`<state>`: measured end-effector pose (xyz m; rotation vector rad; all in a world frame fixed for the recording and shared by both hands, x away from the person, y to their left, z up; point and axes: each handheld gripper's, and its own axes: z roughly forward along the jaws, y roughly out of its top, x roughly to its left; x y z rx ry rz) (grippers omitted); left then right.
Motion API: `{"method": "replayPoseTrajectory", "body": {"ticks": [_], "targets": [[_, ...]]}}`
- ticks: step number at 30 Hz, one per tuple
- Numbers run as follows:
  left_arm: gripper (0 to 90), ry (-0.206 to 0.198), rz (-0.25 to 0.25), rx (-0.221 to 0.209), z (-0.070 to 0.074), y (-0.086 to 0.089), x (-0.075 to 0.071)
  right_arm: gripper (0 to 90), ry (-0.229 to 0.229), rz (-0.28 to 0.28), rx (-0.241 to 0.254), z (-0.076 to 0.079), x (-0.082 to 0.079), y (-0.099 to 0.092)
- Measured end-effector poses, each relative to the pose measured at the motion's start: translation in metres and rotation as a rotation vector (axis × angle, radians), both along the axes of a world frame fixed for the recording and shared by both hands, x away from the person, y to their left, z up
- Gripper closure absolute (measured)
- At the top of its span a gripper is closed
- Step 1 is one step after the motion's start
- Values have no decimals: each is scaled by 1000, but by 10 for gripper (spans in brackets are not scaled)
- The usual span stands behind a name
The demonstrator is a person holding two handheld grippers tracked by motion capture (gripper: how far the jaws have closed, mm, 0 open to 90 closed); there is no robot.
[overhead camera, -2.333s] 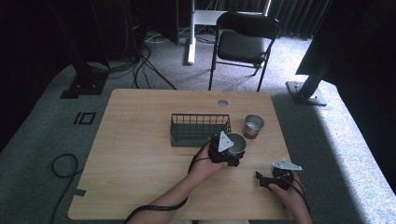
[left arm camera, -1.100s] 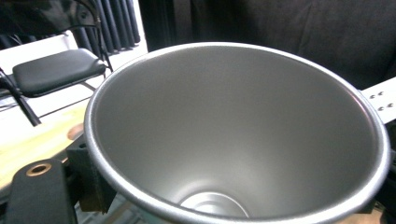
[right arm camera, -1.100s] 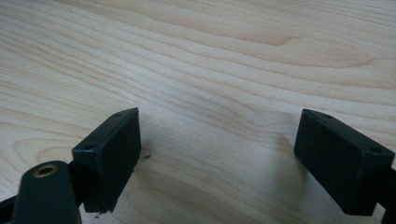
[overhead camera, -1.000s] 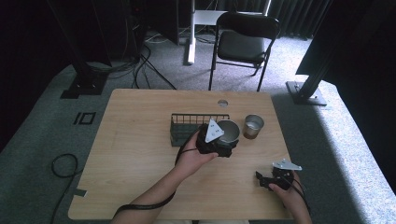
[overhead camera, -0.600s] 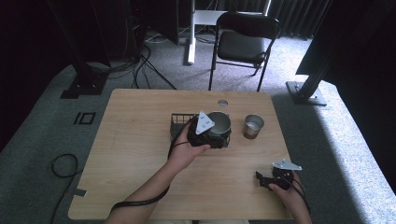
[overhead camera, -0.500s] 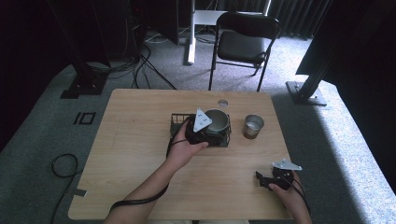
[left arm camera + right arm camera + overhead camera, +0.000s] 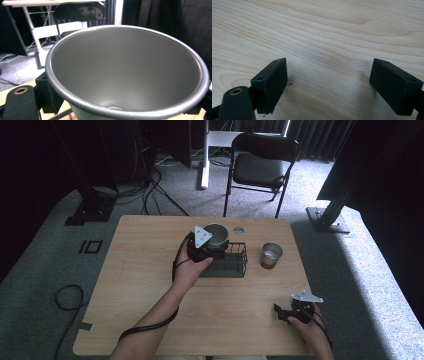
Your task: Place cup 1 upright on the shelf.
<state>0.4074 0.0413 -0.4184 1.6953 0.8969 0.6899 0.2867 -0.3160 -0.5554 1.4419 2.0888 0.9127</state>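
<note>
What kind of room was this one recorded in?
Probably a lab or studio set up for recording, not a home: a bare wooden table on grey carpet, black stand bases with loose cables, and a folding chair.

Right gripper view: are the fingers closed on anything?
No, the right gripper has its fingers spread apart over bare light wooden table.
</note>
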Motion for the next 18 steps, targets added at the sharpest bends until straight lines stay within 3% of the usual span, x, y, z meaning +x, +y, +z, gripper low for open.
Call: {"method": "replayPoseTrajectory", "body": {"ticks": [7, 12, 18], "targets": [[145, 13, 53, -14, -13, 5, 13, 143, 0, 1, -1, 0, 0, 0], [145, 19, 66, -23, -20, 10, 22, 144, 0, 1, -1, 0, 0, 0], [145, 32, 72, -7, -27, 13, 22, 144, 0, 1, -1, 0, 0, 0]]}}
